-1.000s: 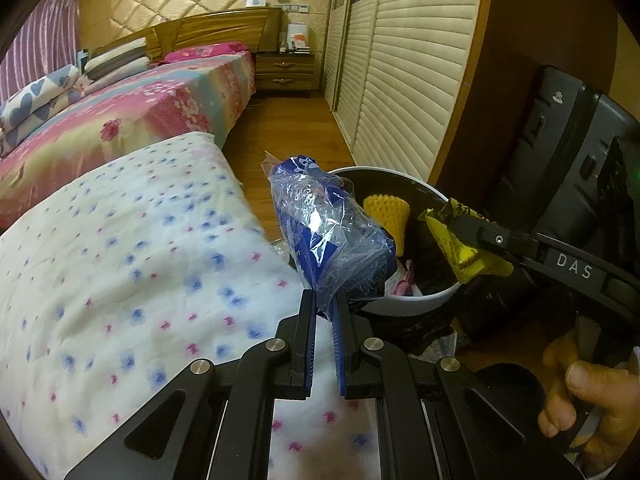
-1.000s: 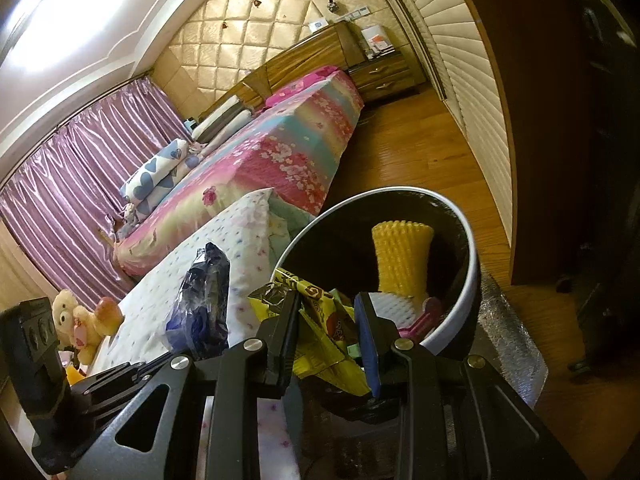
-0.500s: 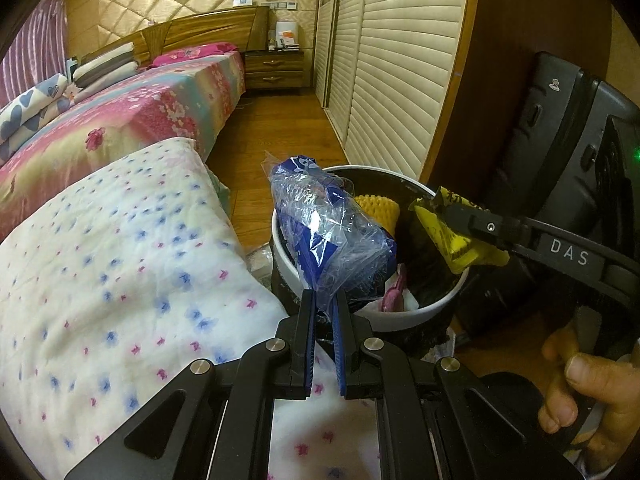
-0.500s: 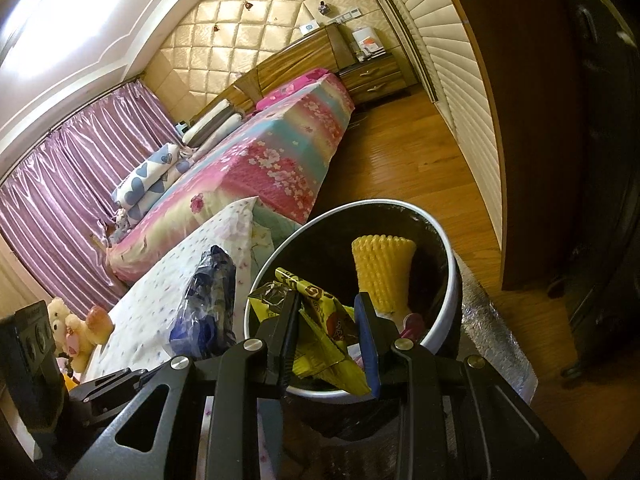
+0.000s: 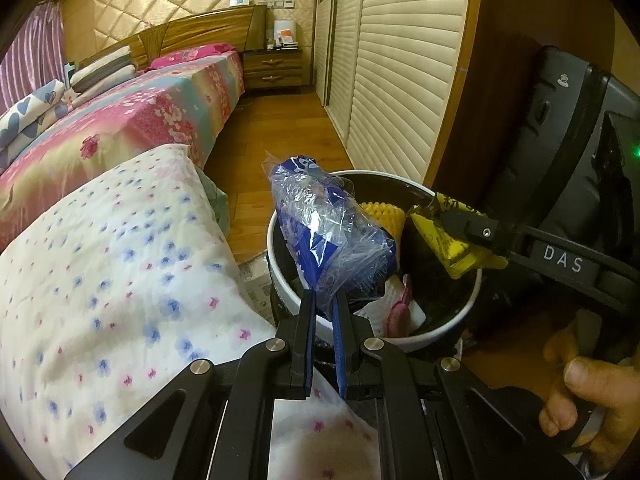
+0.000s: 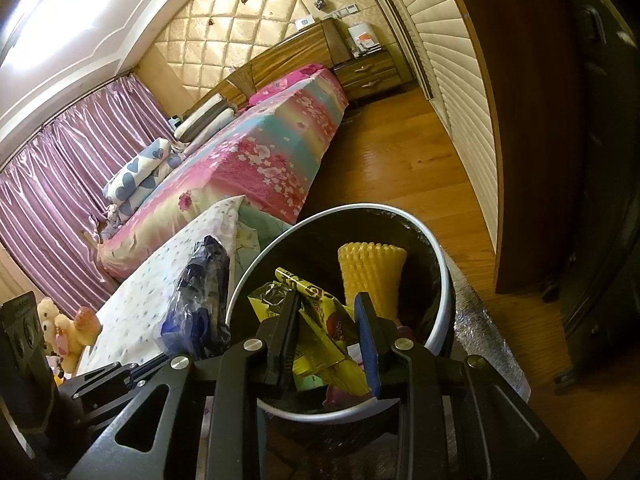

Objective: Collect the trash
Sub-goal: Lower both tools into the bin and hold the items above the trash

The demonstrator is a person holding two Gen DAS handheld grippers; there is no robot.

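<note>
A white-rimmed trash bin [image 5: 280,276] with a black liner stands on the wood floor beside the bed; it also shows in the right wrist view [image 6: 444,280]. It holds a yellow foam net [image 6: 372,276] and pink and white scraps. My left gripper [image 5: 325,316] is shut on a crumpled blue and clear plastic bag [image 5: 332,236], held over the bin's left rim. My right gripper [image 6: 326,328] has its jaws partly apart, with a yellow snack wrapper [image 6: 316,332] between them above the bin opening. That wrapper also shows in the left wrist view [image 5: 448,236].
A white flowered pillow [image 5: 112,264] lies left of the bin. A bed with a pink floral cover [image 6: 272,152] runs to the back wall. Louvred wardrobe doors [image 5: 400,80] stand on the right. A black suitcase [image 5: 560,140] stands right of the bin. Silver bubble wrap [image 6: 480,320] lies by the bin.
Both grippers have moved over the bin with their trash. The right gripper's jaws have widened around the yellow wrapper. The left stays shut on the blue bag.
</note>
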